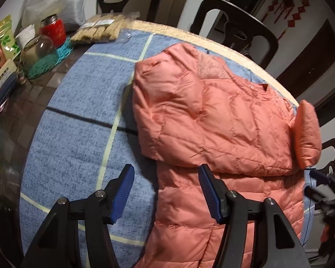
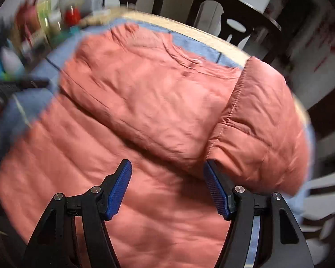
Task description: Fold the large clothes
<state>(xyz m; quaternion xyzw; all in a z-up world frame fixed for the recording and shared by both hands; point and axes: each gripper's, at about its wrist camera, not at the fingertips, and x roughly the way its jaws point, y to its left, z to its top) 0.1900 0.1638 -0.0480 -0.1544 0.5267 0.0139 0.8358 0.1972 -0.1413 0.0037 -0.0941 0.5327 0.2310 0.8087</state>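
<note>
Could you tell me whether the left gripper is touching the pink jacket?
Cannot tell: in the left wrist view the open left gripper overlaps the pink jacket, showing neither contact nor gap.

Ahead of your left claw (image 1: 166, 193) the jacket (image 1: 212, 122) lies on the mat (image 1: 78, 116), which covers the bench (image 1: 17, 102). The jacket's upper part is folded over its lower part, which runs back beneath the claw's right finger. Its left finger stands over bare mat. Far ahead and to the left, off the mat, two jars (image 1: 39, 54) stand on the bench with packets (image 1: 2, 44) to their left and a bagged bundle (image 1: 98, 30) to their right. Two chairs (image 1: 232, 24) stand behind the bench's far edge. Your right claw (image 2: 167, 189) hangs over the jacket's lower part, with a sleeve (image 2: 263, 122) folded inward just ahead of its right finger.
</note>
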